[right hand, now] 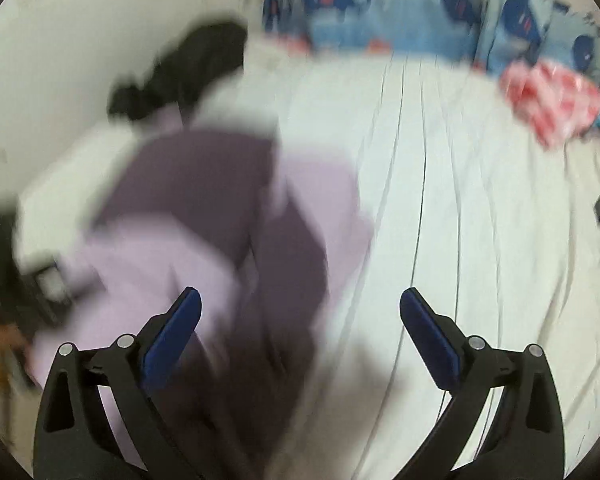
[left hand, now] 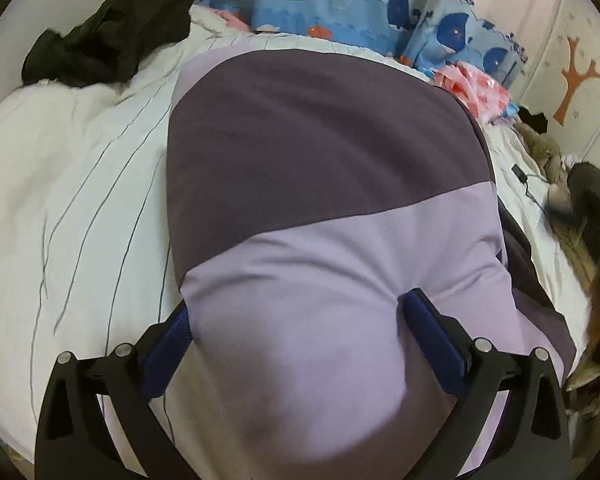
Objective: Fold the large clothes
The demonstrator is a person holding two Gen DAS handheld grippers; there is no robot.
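A large folded garment in light lilac and dark purple (left hand: 324, 184) lies on the white striped bedsheet (left hand: 72, 184). My left gripper (left hand: 296, 312) has its jaws spread wide, and the lilac end of the garment bulges up between the blue fingers (left hand: 428, 320). In the blurred right wrist view the same garment (right hand: 204, 208) lies to the left. My right gripper (right hand: 300, 300) is open and empty above the garment's right edge and the sheet (right hand: 480, 200).
A black garment (left hand: 112, 32) lies at the bed's far left. Blue whale-print pillows (left hand: 332, 4) line the head of the bed. A pink-red plastic bag (left hand: 476, 88) sits at the far right, with a black cable (left hand: 524, 180) and other clutter along the right edge.
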